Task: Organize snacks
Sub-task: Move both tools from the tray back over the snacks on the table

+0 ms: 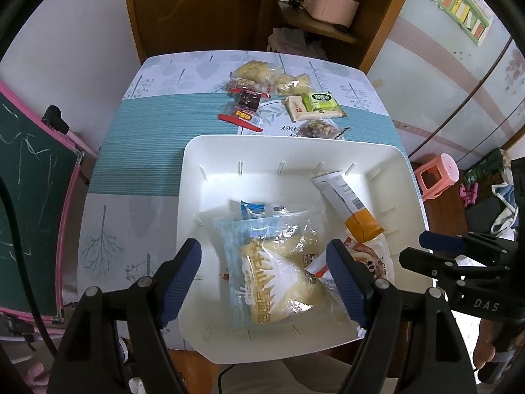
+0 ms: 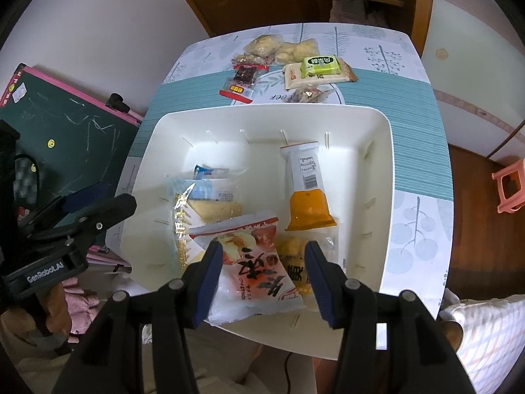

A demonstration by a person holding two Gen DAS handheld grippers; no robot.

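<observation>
A white bin (image 1: 229,144) (image 2: 380,151) stands at the table's near edge. In it lie a clear bread bag (image 1: 279,269) (image 2: 210,207), an orange-and-white pouch (image 1: 354,210) (image 2: 306,190) and a red-and-white snack packet (image 2: 256,262) (image 1: 370,259). My left gripper (image 1: 265,282) is open above the bread bag, holding nothing. My right gripper (image 2: 262,282) is open above the red-and-white packet, holding nothing. Several more snacks lie beyond the bin: a green pack (image 1: 320,101) (image 2: 320,64), a red-edged packet (image 1: 244,108) (image 2: 241,83) and bags of yellow pastries (image 1: 259,72) (image 2: 282,47).
The table has a patterned cloth with a teal striped band (image 1: 157,131) (image 2: 413,124). A green chalkboard with a pink frame (image 1: 32,197) (image 2: 69,128) leans at the left. A pink stool (image 1: 436,174) (image 2: 510,187) stands on the floor at the right. A wooden door (image 1: 190,6) is behind.
</observation>
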